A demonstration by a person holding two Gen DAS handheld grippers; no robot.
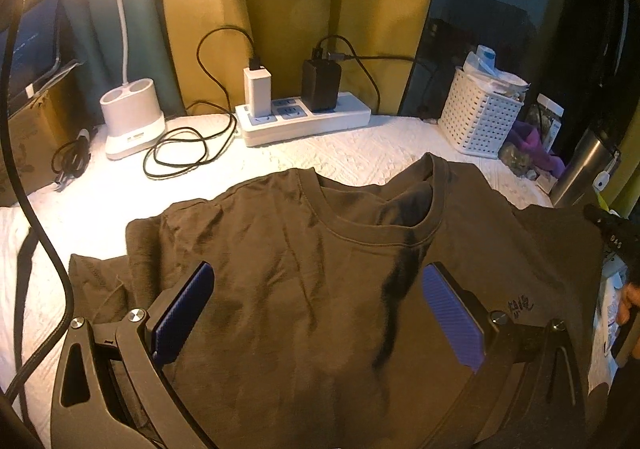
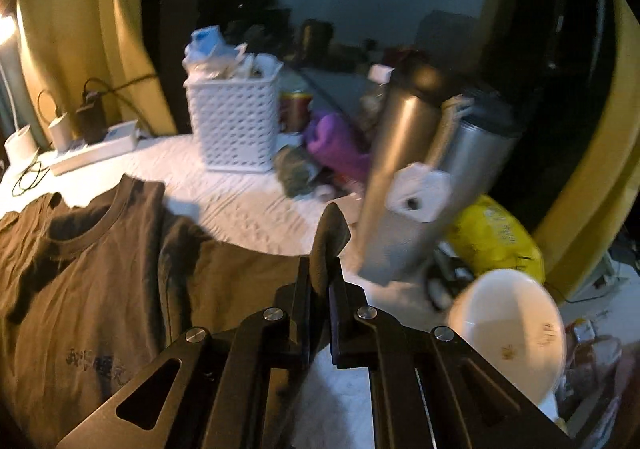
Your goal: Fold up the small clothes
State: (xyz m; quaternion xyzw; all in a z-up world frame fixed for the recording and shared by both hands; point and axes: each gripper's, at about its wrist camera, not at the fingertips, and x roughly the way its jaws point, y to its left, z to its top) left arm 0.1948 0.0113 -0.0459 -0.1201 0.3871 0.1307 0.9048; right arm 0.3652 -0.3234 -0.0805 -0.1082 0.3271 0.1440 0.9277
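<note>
A dark brown T-shirt lies spread front-up on the white bedspread, collar toward the wall and small printed characters on the chest. My left gripper hovers over the shirt's middle, open, its blue pads wide apart with nothing between them. In the right wrist view my right gripper is shut on the shirt's right sleeve edge, and a tuft of brown fabric sticks up between its jaws. The shirt stretches off to the left of it.
Along the wall stand a lamp base, loose black cables and a white power strip with chargers. A white basket, steel bottles, a yellow bag and a white bowl crowd the right side.
</note>
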